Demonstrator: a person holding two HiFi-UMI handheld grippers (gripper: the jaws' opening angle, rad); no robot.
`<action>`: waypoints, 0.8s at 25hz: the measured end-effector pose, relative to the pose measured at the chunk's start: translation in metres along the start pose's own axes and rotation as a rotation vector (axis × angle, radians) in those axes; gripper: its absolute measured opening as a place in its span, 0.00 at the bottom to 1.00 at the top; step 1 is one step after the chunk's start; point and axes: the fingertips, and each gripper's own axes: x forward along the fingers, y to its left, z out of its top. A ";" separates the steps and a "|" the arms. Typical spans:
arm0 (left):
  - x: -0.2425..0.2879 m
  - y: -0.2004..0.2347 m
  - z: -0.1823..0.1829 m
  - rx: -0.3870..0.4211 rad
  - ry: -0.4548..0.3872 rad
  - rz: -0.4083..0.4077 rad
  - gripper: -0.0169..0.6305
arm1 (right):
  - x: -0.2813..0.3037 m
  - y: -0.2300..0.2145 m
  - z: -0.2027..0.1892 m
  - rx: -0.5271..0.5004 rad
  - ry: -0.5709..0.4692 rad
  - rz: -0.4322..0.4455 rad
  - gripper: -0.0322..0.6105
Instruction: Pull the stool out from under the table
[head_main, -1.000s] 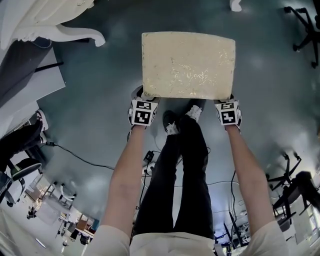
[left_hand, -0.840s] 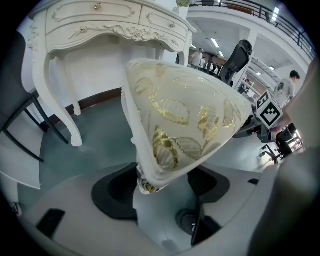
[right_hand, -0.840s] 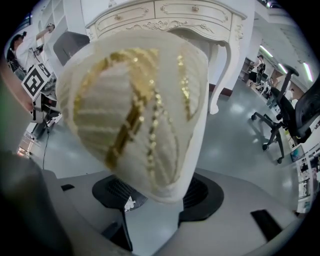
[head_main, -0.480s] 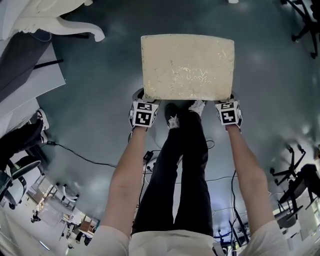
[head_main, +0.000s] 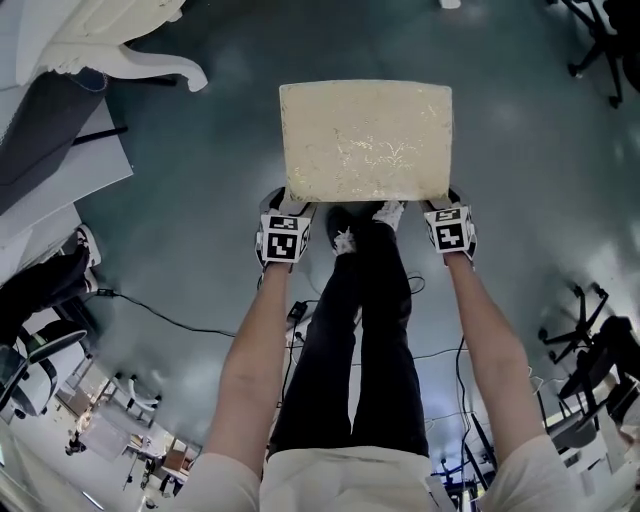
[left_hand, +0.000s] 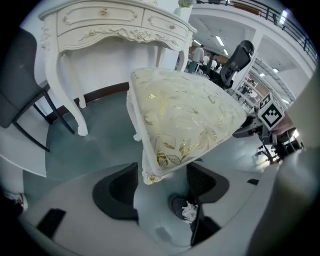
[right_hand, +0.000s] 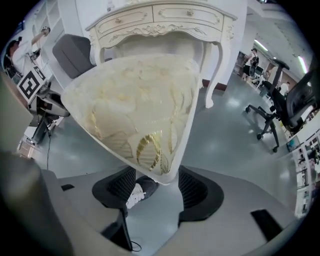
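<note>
In the head view, the stool (head_main: 365, 140) stands out on the open grey floor (head_main: 200, 200) in front of the person, its cream, gold-patterned cushion seen from above. It is well apart from the white carved table (head_main: 110, 40) at the upper left. The left gripper (head_main: 290, 203) is at the stool's near left corner and the right gripper (head_main: 446, 198) is at its near right corner. The person's dark-trousered legs (head_main: 365, 330) and shoes (head_main: 345, 238) are just behind the stool's near edge, between the two grippers. A black cable (head_main: 170, 315) trails across the floor at the left, and an office chair (head_main: 600, 40) stands at the upper right.

In the left gripper view, the corner of the stool (left_hand: 185, 115) reaches down between the dark ribbed fingers (left_hand: 122, 187) of the left gripper (left_hand: 162, 182). They stand wide and are closing onto that corner, with both pads against its trim. A shoe (left_hand: 182, 207) shows below the corner. The table (left_hand: 115, 25), with its drawers and curved legs, stands behind the stool. A grey chair (left_hand: 20, 85) is at the left, and the other gripper's marker cube (left_hand: 270, 112) is at the right.

In the right gripper view, the stool's (right_hand: 135, 110) other near corner sits between the fingers (right_hand: 192, 190) of the right gripper (right_hand: 157, 187), which are clamped on it from both sides. A shoe (right_hand: 137, 190) shows under the corner. The table (right_hand: 160, 22) is beyond the stool, and an office chair (right_hand: 285, 110) stands at the right.
</note>
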 end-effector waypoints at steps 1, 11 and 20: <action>-0.004 -0.003 -0.001 0.028 0.015 -0.008 0.51 | -0.009 0.001 0.002 0.002 0.003 0.003 0.51; -0.069 -0.009 0.050 0.064 -0.037 -0.019 0.49 | -0.075 0.013 0.033 -0.027 -0.004 0.038 0.51; -0.107 -0.046 0.079 0.097 -0.059 -0.066 0.49 | -0.133 0.032 0.086 -0.042 -0.077 0.070 0.51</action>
